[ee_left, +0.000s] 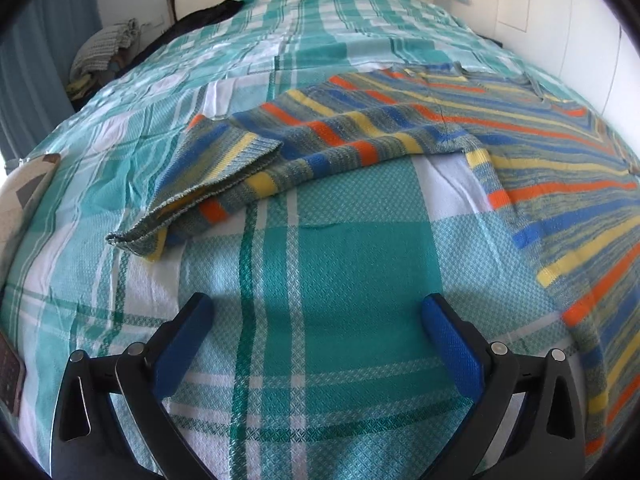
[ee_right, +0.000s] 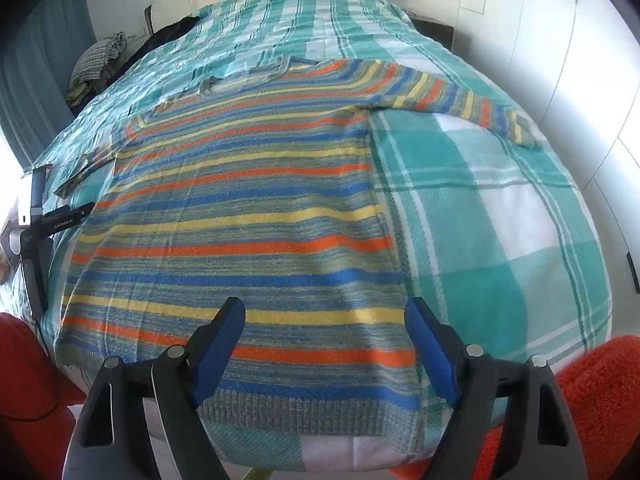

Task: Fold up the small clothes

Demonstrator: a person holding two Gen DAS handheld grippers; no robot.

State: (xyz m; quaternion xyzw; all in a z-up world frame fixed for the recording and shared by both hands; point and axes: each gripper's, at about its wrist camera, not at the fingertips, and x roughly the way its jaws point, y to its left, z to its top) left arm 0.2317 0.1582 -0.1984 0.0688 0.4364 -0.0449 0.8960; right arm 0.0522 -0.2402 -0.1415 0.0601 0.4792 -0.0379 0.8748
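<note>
Both tools (ee_left: pixel 316 344) (ee_right: pixel 324 348) released above striped sweater (ee_right: pixel 240 220), hem nearest, collar far.

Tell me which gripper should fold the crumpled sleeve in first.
Left, probably. The left gripper hangs open over bare bedspread facing that sleeve. The right gripper, also open, sits over the sweater hem, nearer the straight sleeve.

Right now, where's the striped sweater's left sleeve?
In the left wrist view, the sleeve lies on the checked bedspread, stretching left from the sweater, its cuff end crumpled.
</note>
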